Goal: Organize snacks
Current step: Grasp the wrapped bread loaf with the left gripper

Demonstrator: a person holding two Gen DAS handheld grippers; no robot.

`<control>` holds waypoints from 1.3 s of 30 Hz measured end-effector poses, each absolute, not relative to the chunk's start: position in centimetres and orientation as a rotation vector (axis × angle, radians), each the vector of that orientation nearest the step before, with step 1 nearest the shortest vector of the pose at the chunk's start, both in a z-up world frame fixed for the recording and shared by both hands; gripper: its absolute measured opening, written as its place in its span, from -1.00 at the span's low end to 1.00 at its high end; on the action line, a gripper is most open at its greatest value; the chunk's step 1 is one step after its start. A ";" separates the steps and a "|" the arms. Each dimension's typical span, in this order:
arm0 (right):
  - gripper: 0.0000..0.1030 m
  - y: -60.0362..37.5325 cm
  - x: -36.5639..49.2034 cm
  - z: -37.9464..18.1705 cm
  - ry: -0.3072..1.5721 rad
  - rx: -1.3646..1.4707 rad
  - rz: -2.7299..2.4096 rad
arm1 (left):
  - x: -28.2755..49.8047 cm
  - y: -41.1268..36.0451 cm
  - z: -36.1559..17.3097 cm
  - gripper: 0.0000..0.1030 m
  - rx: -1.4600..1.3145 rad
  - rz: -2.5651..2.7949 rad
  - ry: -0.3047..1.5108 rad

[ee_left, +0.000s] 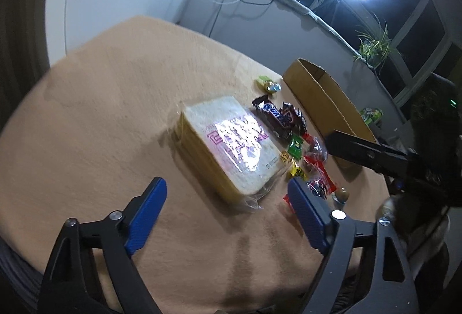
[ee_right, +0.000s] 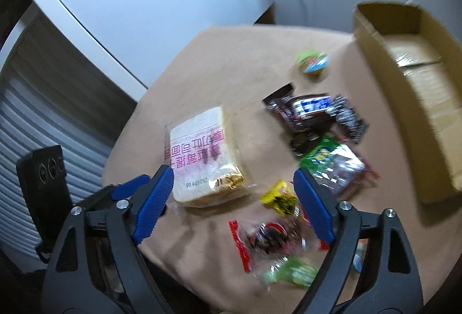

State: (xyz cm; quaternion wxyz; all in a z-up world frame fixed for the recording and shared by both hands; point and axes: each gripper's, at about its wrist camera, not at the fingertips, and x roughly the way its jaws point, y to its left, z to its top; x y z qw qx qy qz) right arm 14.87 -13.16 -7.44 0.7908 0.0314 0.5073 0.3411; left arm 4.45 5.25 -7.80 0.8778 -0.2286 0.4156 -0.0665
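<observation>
Both blue-padded tongs hang above the table with their fingers spread wide and nothing between them: the left gripper (ee_left: 228,192) is aimed at the bread, the right gripper (ee_right: 234,184) sits over the candy pile, probably so each can take its own item.

Furthest left on the tan cloth-covered round table (ee_left: 101,100) lies the clear-wrapped stack of sliced white bread with pink print (ee_left: 228,140), flat and apart from the rest. Just right of it are the brown Snickers bars (ee_left: 277,116), a small green sweet packet (ee_left: 295,146), a yellow wrapped candy (ee_right: 279,198) and red-ended wrapped sweets (ee_right: 268,239), loosely heaped and touching. A small green-lidded cup (ee_right: 312,63) stands alone beyond them. Rightmost is the open brown cardboard box (ee_right: 410,100), apparently empty and likely where the snacks belong.
</observation>
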 end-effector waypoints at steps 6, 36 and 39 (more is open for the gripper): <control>0.48 -10.9 16.5 -8.8 1.171 0.056 0.780 | 5.4 5.2 -8.6 0.33 -0.515 -0.176 0.892; -0.09 -6.7 16.1 -10.4 1.239 0.080 0.844 | 7.9 4.5 -8.7 0.05 -0.449 -0.181 0.864; -0.09 -7.3 16.1 -9.6 1.216 0.076 0.837 | 8.0 4.1 -8.1 0.05 -0.432 -0.188 0.853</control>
